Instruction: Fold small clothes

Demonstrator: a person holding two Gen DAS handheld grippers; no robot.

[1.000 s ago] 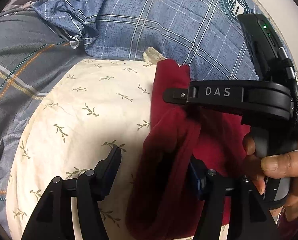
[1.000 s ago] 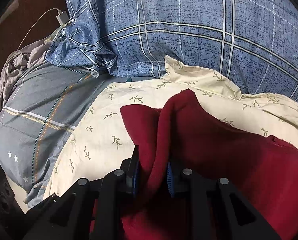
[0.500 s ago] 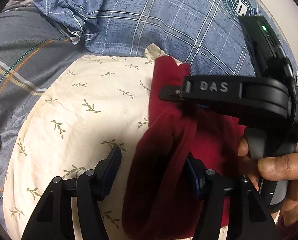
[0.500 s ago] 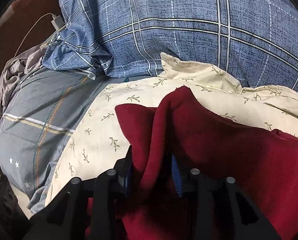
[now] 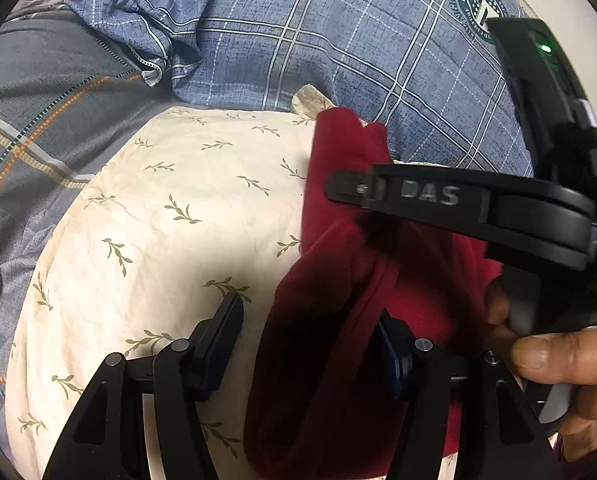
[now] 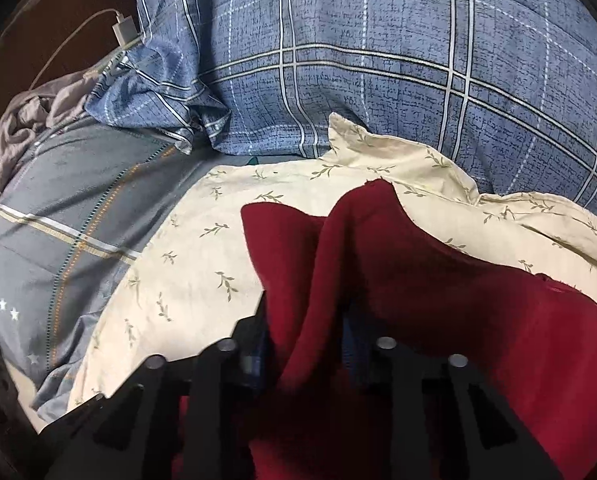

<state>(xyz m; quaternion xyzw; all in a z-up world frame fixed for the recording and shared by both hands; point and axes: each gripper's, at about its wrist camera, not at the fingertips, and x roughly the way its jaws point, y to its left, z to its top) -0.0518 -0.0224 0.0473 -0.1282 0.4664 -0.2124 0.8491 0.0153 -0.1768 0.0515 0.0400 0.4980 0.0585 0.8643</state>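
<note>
**Red garment pinched over the leaf-print pillow**

The landmark here is the cream pillow with a green leaf print (image 5: 158, 240), lying on a bed against a blue plaid pillow (image 5: 298, 40) behind it and a grey checked sheet (image 5: 38, 120) off its left side.

The red garment (image 5: 330, 320) is draped over the right part of the cream pillow, with two pointed corners standing up near the pillow's far edge. From the right wrist view the same red garment (image 6: 418, 300) spreads from the pillow's middle toward its right and near edge, one fold rising in a ridge.

The right gripper (image 6: 306, 344) has that ridge of red cloth between its two fingers, and its jaws are closing on the fold; the pads look pressed against the cloth on both sides. In the left wrist view the right gripper (image 5: 350, 188) reaches in from the right above the garment, held by a hand (image 5: 558, 360) at the pillow's right edge.

The left gripper (image 5: 310, 344) stands with its jaws apart over the near part of the pillow. A hanging fold of the garment lies between its fingers, close to the right finger (image 5: 394, 356), while the left finger (image 5: 222, 332) sits clear of the cloth above bare pillow.

A white charger plug and cable (image 6: 124, 28) lie beyond the pillow's far left corner, beside crumpled grey cloth (image 6: 30, 120).
</note>
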